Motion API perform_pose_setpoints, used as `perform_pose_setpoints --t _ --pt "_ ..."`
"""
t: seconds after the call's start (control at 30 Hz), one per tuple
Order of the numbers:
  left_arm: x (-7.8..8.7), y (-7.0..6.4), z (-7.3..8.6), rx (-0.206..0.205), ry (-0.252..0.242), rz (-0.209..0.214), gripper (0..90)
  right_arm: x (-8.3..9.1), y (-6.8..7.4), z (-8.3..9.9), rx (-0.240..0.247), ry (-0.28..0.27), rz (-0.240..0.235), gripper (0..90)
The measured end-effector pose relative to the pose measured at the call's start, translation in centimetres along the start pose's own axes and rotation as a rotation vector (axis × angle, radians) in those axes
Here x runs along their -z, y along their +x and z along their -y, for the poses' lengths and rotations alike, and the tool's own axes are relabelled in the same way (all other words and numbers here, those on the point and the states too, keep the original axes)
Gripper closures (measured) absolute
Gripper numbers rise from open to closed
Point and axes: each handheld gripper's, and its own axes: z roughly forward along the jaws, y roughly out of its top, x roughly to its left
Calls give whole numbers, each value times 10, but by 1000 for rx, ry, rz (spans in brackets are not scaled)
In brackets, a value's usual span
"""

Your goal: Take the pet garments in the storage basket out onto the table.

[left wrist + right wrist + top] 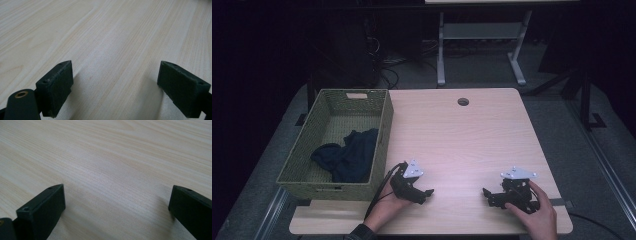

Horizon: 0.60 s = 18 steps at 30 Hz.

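Both my left tool and right tool rest spread apart on the bare surface; I'd swing left toward ten o'clock, approaching the dark cloth in the basket from above.

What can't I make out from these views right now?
- Dark cloth in the basket, high view: how many pieces is unclear; dim light and folds merge them.
- Basket's near inside corner, high view: hidden by its front wall.
- Left gripper and right gripper, gripper views: jaws cut off by the bottom edge.
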Motion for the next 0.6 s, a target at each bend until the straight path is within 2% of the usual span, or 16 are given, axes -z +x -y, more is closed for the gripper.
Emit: perform_pose_setpoints --t 0.47,0.6 --pt "1 0 0 -1 0 2 128 0 0 0 9 1 -3 4" --pt "1 1 -1 -5 13 3 129 0 -1 0 12 0 -3 4"
